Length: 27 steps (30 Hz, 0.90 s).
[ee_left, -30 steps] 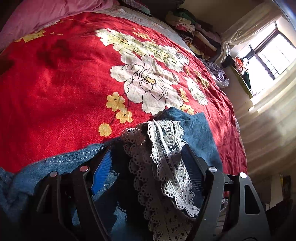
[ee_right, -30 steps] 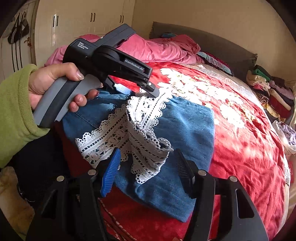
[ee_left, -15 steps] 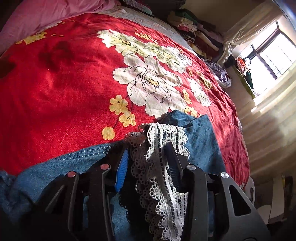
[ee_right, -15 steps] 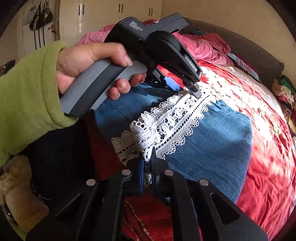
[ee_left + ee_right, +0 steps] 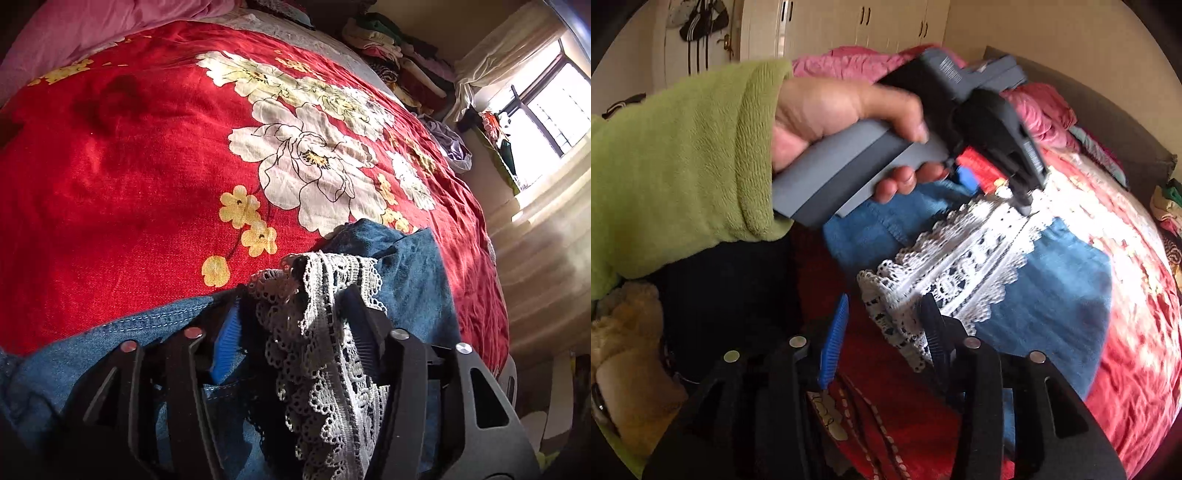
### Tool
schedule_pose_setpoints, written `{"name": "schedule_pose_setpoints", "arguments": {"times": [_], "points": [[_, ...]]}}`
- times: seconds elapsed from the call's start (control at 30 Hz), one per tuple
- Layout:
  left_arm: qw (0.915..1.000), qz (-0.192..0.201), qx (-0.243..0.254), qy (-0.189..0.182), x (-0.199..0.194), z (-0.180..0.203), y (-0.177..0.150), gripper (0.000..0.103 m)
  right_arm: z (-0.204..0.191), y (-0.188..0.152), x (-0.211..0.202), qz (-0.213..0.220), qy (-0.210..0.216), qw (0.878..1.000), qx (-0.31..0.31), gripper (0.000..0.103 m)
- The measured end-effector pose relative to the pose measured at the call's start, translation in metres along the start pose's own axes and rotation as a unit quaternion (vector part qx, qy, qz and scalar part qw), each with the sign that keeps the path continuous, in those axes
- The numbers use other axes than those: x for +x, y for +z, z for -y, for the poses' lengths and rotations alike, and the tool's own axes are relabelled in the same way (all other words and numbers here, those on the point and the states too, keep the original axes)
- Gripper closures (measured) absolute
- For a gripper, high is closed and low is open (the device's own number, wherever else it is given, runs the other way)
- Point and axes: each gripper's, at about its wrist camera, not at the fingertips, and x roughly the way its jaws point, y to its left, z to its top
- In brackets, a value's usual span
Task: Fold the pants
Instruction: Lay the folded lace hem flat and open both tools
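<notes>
Blue denim pants [image 5: 413, 273] with a white lace hem [image 5: 317, 302] lie folded on the red flowered bedspread [image 5: 129, 177]. My left gripper [image 5: 291, 332] has its jaws partly apart with the lace between them, not clamped. In the right wrist view the pants [image 5: 1052, 295] and lace [image 5: 960, 258] lie ahead. My right gripper [image 5: 886, 332] is open, its dark finger against the lace edge. The left gripper [image 5: 993, 177] and the hand in a green sleeve [image 5: 683, 166] hover over the lace's far end.
A pink quilt [image 5: 74, 33] lies at the head of the bed. Stacked folded clothes [image 5: 391, 55] sit along the far side near a bright window [image 5: 546, 110]. Wardrobe doors [image 5: 831, 26] stand behind the bed. The bed edge drops off close to my right gripper.
My right gripper was shut on the lace edge half a second ago and has opened, letting it go. My left gripper's jaws have opened wider around the lace.
</notes>
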Motion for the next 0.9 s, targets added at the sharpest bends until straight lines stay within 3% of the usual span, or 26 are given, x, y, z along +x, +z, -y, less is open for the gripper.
{"name": "schedule_pose_setpoints", "arguments": {"times": [0.07, 0.17, 0.23, 0.37, 0.4, 0.57, 0.8, 0.9], "points": [[0.9999, 0.011, 0.003, -0.002, -0.006, 0.004, 0.001, 0.088, -0.003, 0.001, 0.007, -0.010, 0.007, 1.000, 0.002, 0.062], [0.9993, 0.032, 0.017, -0.004, -0.014, 0.009, 0.003, 0.088, -0.002, 0.000, 0.008, -0.005, 0.017, 1.000, 0.006, 0.060], [0.9996, 0.019, 0.016, 0.012, -0.002, 0.005, 0.002, 0.087, 0.003, -0.001, 0.009, -0.003, 0.026, 0.999, 0.022, 0.059], [0.9996, 0.026, 0.013, 0.007, 0.000, -0.002, -0.002, 0.080, 0.016, 0.004, -0.011, 0.020, 0.052, 0.997, 0.055, 0.056], [0.9994, 0.030, 0.012, 0.007, -0.004, -0.001, -0.002, 0.073, 0.022, 0.005, -0.019, 0.030, 0.055, 0.996, 0.066, 0.054], [0.9972, 0.063, 0.038, 0.018, -0.039, 0.009, -0.011, 0.061, 0.056, -0.001, -0.051, 0.060, 0.005, 0.991, 0.116, 0.053], [0.9899, 0.097, 0.083, 0.061, -0.079, 0.028, -0.042, 0.048, 0.098, -0.016, -0.061, 0.060, -0.055, 0.983, 0.163, 0.052], [0.9872, 0.103, 0.091, 0.081, -0.089, 0.032, -0.054, 0.046, 0.102, -0.032, -0.068, 0.062, -0.067, 0.981, 0.168, 0.044]]}}
